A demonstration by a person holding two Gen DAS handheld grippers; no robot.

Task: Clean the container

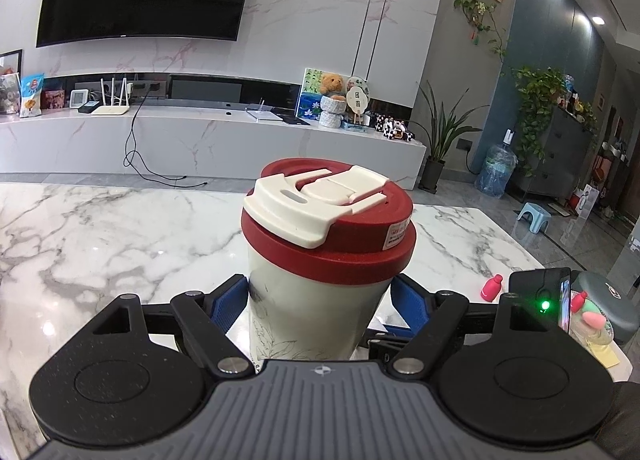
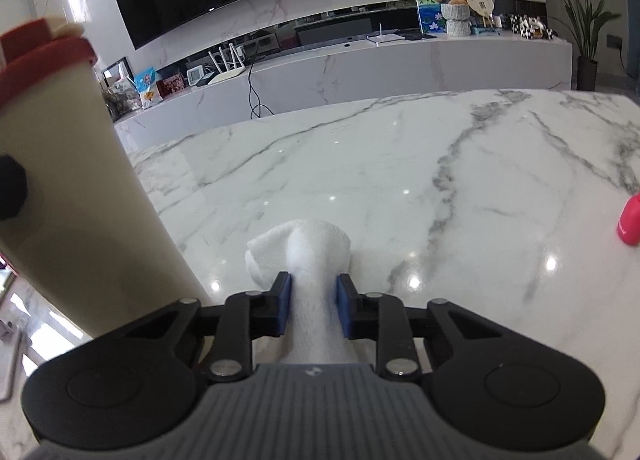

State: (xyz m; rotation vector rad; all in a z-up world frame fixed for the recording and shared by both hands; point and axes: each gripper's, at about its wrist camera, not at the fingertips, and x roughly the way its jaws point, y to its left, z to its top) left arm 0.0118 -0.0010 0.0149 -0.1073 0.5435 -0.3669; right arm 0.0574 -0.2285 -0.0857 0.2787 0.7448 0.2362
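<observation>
1. The left gripper was clamped on the cup, its blue pads against the cream wall on both sides, below the red lid.
2. The right gripper was pinched on a bunched white cloth, just right of the cup and above the marble table.
3. A dark smudge marked the cup's left side, by the pad.
4. Judgement: swing the cloth left onto the wall and rub firmly; keep the cup upright and tightly clamped, or it may twist.
5. A pink bottle lay far right, well apart.
</observation>
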